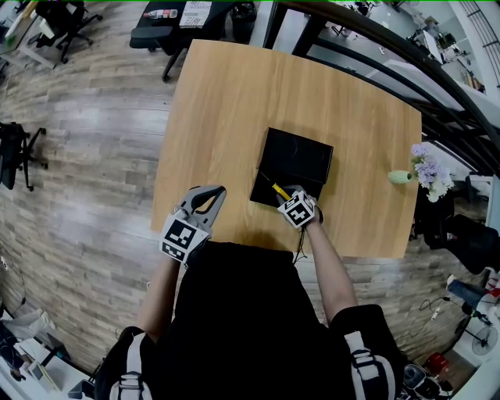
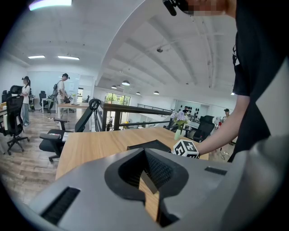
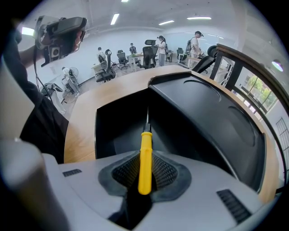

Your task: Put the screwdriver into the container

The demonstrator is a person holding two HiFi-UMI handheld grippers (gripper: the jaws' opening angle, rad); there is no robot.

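A black container [image 1: 297, 156] lies open in the middle of the wooden table [image 1: 234, 101], its lid [image 3: 212, 117] folded back. My right gripper [image 1: 291, 197] hovers at the container's near edge, shut on a yellow-handled screwdriver [image 1: 280, 191]. In the right gripper view the yellow screwdriver [image 3: 145, 158] sits clamped between the pads, and its metal tip points over the container's dark interior [image 3: 122, 126]. My left gripper [image 1: 212, 194] rests near the table's front left, shut and holding nothing. The left gripper [image 2: 146, 180] looks across at the container [image 2: 149, 145].
A small vase of purple flowers [image 1: 422, 173] stands at the table's right edge. A black railing [image 1: 391, 47] runs behind the table at the far right. An office chair [image 1: 168, 23] stands beyond the far left corner. Wood floor surrounds the table.
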